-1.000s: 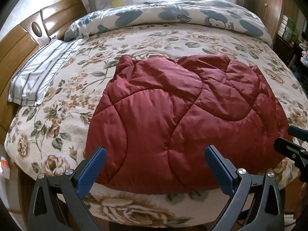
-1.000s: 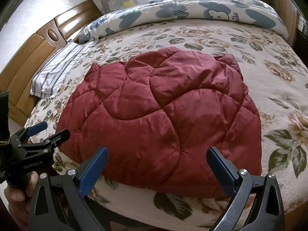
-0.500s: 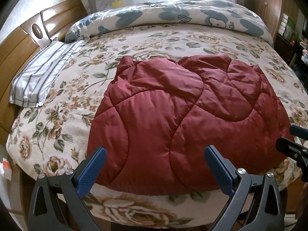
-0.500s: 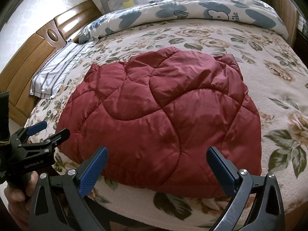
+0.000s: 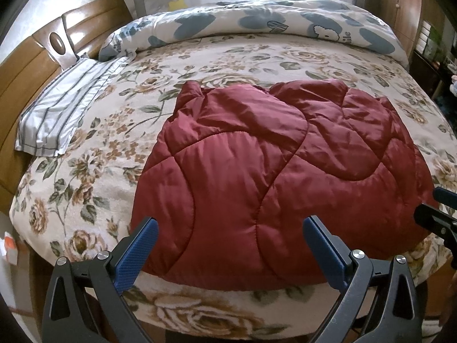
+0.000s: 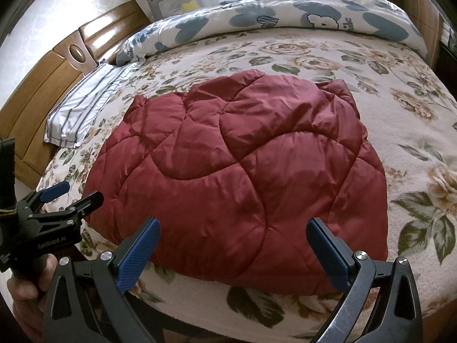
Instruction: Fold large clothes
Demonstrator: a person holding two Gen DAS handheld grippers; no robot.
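A dark red quilted garment [image 5: 271, 171] lies folded in a rounded block on the floral bed cover, near the bed's front edge; it also shows in the right wrist view [image 6: 242, 171]. My left gripper [image 5: 230, 245] is open and empty, just in front of the garment's near edge. My right gripper [image 6: 232, 245] is open and empty, also just in front of the near edge. The left gripper shows in the right wrist view [image 6: 61, 195], held in a hand at the garment's left corner. The right gripper's fingers [image 5: 437, 214] show at the garment's right corner.
The floral bed cover [image 5: 85, 171] spans the bed. A striped pillow [image 5: 62, 108] lies at the left by the wooden headboard [image 5: 25, 65]. A rolled blue-and-white duvet [image 5: 257, 23] lies along the far side. Wooden cabinets [image 5: 411, 14] stand at the right.
Both grippers stay open in nearly the same place. The left view has shifted very slightly; the garment has not moved.
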